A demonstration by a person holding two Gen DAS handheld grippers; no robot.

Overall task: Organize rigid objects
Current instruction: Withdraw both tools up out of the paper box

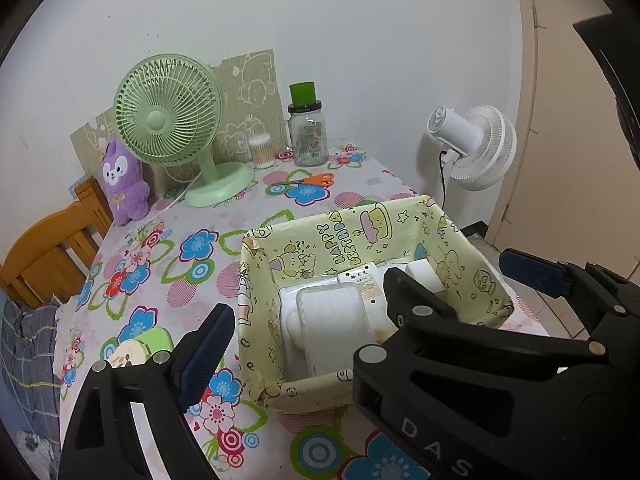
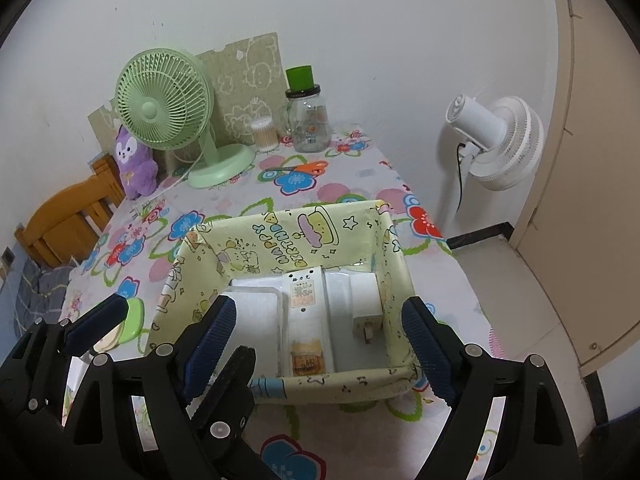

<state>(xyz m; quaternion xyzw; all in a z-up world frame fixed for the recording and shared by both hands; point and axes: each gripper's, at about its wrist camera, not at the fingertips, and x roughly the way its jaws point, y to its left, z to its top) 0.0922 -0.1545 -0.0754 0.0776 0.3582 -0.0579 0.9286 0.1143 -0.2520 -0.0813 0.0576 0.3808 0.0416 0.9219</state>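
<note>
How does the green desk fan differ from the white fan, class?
The pale green plastic desk fan stands on the flowered tablecloth; the white round fan stands off the table beside the wall. The green fan's grille faces the camera; the white one shows its back and motor housing. Both have round grilles.

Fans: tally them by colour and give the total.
Green fan on the table: 1
White fan beside the table: 1
Total: 2

Both wrist views angled down, close over the same yellow box [image 1: 460, 240], left view offset leftward
</note>
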